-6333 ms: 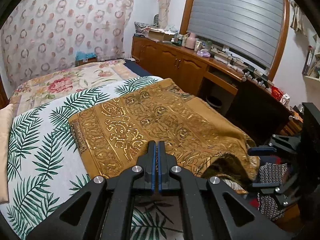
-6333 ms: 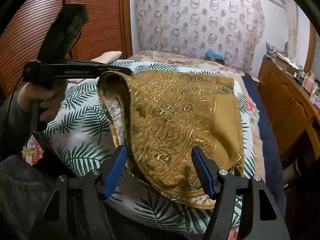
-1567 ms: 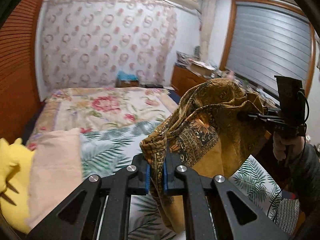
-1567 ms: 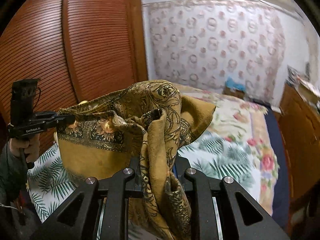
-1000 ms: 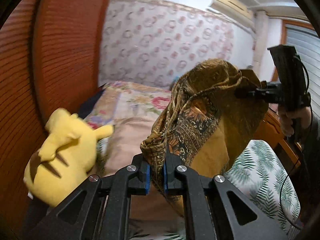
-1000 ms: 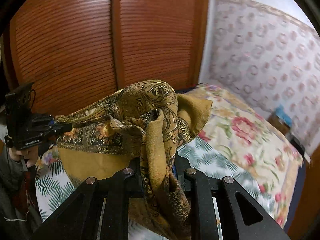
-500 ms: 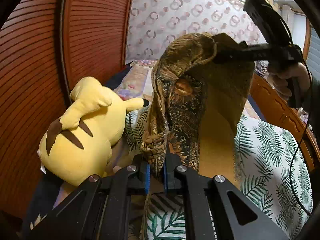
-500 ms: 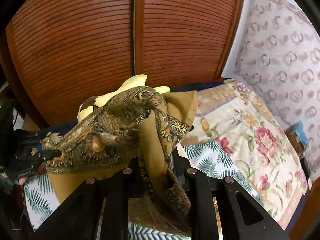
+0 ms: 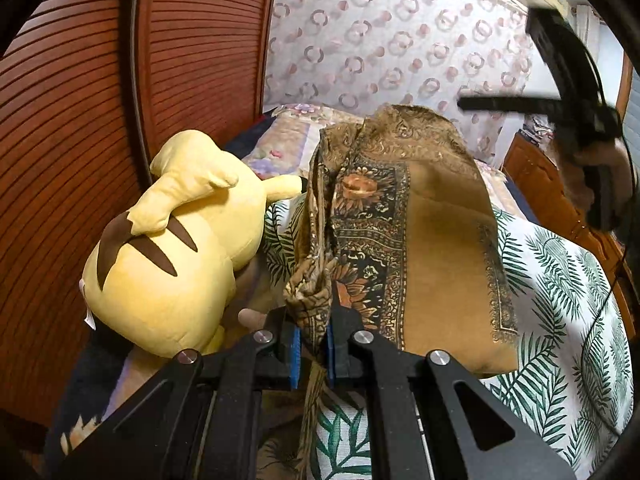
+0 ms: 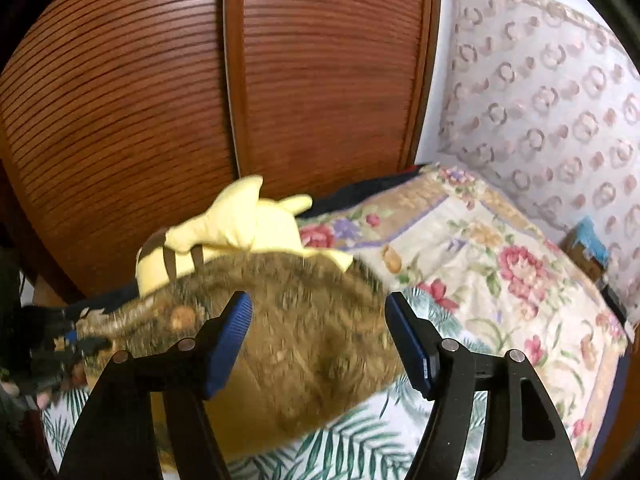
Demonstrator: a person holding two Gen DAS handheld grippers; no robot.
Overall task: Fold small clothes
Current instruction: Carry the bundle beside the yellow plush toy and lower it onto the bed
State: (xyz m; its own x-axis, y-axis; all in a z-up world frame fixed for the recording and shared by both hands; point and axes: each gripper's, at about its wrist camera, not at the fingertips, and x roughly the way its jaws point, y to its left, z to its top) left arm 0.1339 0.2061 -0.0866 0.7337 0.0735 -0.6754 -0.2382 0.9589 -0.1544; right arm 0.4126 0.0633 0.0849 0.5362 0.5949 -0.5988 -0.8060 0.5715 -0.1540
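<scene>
Slatted reddish-brown wardrobe doors (image 9: 100, 120) curve up the left of the left wrist view, with a ring-patterned curtain (image 9: 380, 40) behind the bed (image 9: 560, 288), whose cover is white with green palm fronds. The left gripper (image 9: 311, 354) has its blue-padded fingers (image 9: 295, 356) clenched on a bunched corner of the golden-brown scarf (image 9: 440, 248). That cloth is thin and soft, with a dark ornamental border and a plain ochre field, and it hangs in a loose peak above the bed. Just left of it lies a plump yellow plush toy (image 9: 172, 248) with brown stripes. High at the right, the right gripper (image 9: 472, 103) appears as a blurred black bar, apart from the cloth's peak.

From the right wrist view, the same ribbed wooden doors (image 10: 200, 100) fill the background. The right gripper (image 10: 318, 340) has its ridged blue fingers (image 10: 230, 336) spread wide, released and empty. Beyond them the scarf (image 10: 304, 336) is a motion-blurred brown mound over the palm-print bed (image 10: 352, 452). A floral quilt (image 10: 500, 272) lies to its right, the plush toy (image 10: 240, 224) just behind it. At far left the left gripper (image 10: 72, 340) grips the scarf's edge.
</scene>
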